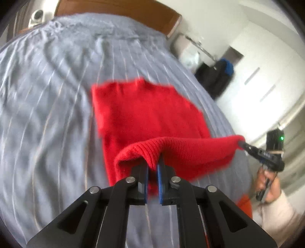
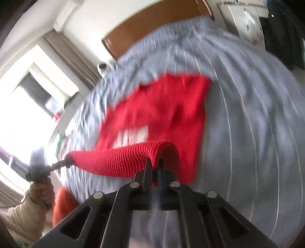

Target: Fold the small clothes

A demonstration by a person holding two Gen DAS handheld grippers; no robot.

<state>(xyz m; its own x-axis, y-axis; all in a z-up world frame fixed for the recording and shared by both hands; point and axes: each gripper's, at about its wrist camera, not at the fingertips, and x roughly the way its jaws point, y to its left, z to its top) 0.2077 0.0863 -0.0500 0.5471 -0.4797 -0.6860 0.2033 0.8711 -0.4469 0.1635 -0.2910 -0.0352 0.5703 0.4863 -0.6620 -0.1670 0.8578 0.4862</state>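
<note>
A small red knitted sweater (image 1: 144, 116) lies on a bed with a grey striped cover (image 1: 47, 95). Its ribbed near hem is lifted off the bed and stretched between both grippers. My left gripper (image 1: 153, 164) is shut on the left corner of the hem. My right gripper (image 2: 154, 164) is shut on the right corner. In the left wrist view the right gripper (image 1: 241, 142) shows at the far end of the hem, and in the right wrist view the left gripper (image 2: 66, 160) shows likewise. The sweater (image 2: 162, 110) has white lettering on its front, partly hidden by the raised hem.
A wooden headboard (image 1: 118, 11) stands at the far end of the bed. Dark bags (image 1: 215, 76) and white cupboards are to the right of the bed. A bright window (image 2: 22, 106) with curtains is on the left. A person's hand and beige sleeve (image 2: 24, 211) hold the left gripper.
</note>
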